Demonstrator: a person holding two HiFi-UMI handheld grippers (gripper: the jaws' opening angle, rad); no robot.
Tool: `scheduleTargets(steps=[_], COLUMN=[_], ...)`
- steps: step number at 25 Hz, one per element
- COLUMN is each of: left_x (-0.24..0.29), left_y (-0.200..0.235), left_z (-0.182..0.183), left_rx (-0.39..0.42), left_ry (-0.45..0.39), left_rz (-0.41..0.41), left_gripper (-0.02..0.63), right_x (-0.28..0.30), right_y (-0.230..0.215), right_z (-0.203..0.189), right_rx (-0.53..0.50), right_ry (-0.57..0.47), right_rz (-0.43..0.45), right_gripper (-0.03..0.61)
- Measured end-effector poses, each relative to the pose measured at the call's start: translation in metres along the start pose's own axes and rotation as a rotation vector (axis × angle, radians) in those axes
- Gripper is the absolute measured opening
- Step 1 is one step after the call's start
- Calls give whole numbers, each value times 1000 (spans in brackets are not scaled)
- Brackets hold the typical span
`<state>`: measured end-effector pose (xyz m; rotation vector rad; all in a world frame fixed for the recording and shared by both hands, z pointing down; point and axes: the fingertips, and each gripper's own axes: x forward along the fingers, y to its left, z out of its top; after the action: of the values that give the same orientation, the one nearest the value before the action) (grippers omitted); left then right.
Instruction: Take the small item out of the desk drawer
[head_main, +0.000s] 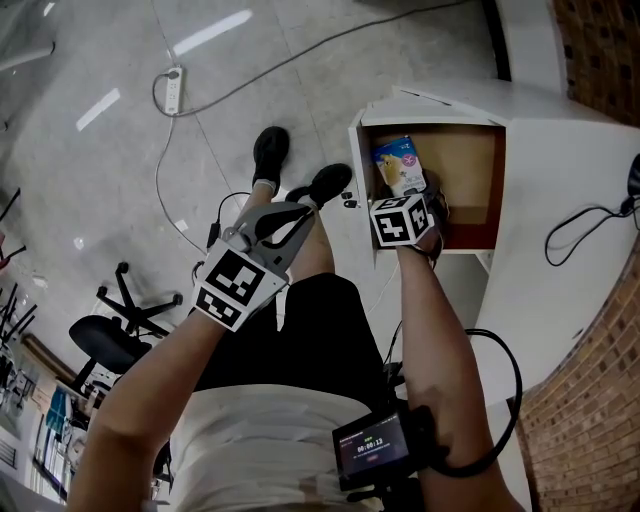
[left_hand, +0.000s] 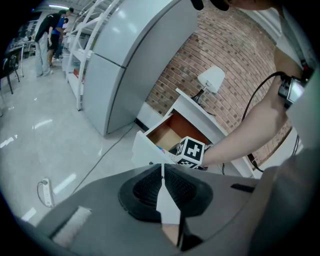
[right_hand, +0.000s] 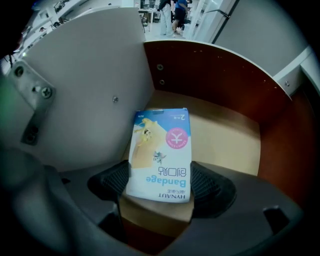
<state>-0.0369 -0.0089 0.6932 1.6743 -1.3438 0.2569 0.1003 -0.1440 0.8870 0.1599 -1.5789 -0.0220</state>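
Note:
A small blue and yellow bandage box (head_main: 398, 163) lies flat in the open desk drawer (head_main: 470, 190), against its left wall. My right gripper (head_main: 405, 215) points straight down into the drawer. In the right gripper view the bandage box (right_hand: 161, 150) has its near end between the two black pads (right_hand: 112, 182), which stand wide at its long edges; I see no squeeze on it and it rests on the drawer floor (right_hand: 225, 135). My left gripper (head_main: 295, 212) hangs shut and empty over the person's lap, left of the drawer; its pads (left_hand: 150, 187) meet.
The white desk top (head_main: 570, 200) carries a black cable (head_main: 585, 225), and a white lamp (left_hand: 212, 79) stands on it by a brick wall. On the floor lie a power strip (head_main: 173, 88) and cords. A black office chair (head_main: 110, 335) stands at lower left.

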Motion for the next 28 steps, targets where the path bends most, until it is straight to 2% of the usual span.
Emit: scheduleTargets(steps=[16, 28], left_x=[-9, -34], left_y=[-8, -19], left_z=[12, 24], left_rx=[42, 97], left_ry=[-4, 16], left_rz=[-14, -37], left_gripper=[18, 18], right_x=[-27, -63], right_y=[6, 14], right_z=[-5, -12], right_rx=[84, 125], right_ry=[-10, -11], right_rz=[56, 61], right_gripper=[342, 342])
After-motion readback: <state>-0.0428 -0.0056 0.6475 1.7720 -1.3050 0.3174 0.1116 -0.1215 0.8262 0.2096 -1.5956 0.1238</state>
